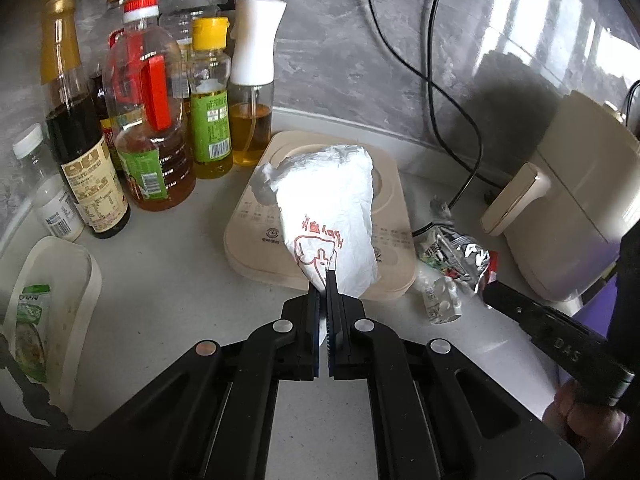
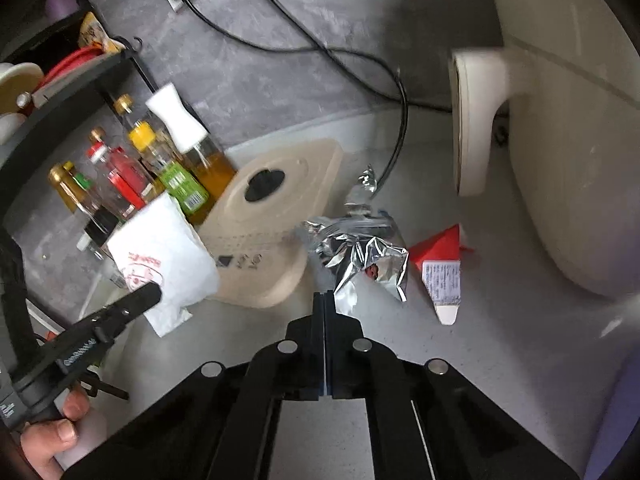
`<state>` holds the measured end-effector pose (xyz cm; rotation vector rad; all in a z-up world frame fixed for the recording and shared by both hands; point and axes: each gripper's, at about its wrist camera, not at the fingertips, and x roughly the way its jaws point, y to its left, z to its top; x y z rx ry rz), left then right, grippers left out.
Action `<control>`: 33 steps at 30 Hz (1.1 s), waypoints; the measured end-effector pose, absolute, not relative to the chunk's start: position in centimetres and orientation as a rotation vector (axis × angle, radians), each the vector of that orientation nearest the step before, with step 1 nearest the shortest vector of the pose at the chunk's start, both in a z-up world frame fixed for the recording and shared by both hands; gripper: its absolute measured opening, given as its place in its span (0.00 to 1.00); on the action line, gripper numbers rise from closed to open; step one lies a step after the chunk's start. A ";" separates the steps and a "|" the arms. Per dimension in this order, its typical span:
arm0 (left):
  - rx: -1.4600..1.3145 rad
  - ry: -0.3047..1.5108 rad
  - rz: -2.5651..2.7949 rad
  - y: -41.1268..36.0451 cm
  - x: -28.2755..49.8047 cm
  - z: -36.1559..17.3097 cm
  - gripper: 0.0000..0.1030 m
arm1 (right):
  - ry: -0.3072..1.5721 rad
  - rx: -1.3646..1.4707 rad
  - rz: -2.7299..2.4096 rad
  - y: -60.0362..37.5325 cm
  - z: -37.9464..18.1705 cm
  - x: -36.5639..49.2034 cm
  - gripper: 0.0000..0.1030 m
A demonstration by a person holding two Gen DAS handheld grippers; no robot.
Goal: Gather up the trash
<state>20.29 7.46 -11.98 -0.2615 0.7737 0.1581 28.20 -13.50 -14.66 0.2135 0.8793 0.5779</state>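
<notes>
Left gripper (image 1: 325, 280) clamped on white plastic bag (image 1: 332, 208) corner at 12 o'clock, right gripper (image 2: 325, 296) pinching silver foil wrapper (image 2: 360, 256) edge at 1 o'clock; thin bites, either may slip out.

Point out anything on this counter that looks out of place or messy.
Loose litter lies on the counter beside the beige appliance: a crumpled foil wrapper and a red-and-white packet. A used packet sits in the white tray. The white paper bag is already pinched in the left gripper.
</notes>
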 end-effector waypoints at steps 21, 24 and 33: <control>-0.264 0.763 0.168 8.4 21.9 -12.4 0.03 | 0.826 0.082 0.514 -11.7 -14.1 29.9 0.76; -0.271 0.765 0.174 8.7 22.6 -12.6 0.03 | 0.822 0.051 0.506 -10.7 -14.4 31.0 0.77; -0.279 0.770 0.189 9.4 23.6 -12.9 0.03 | 0.881 0.013 0.484 -9.4 -16.4 32.9 0.31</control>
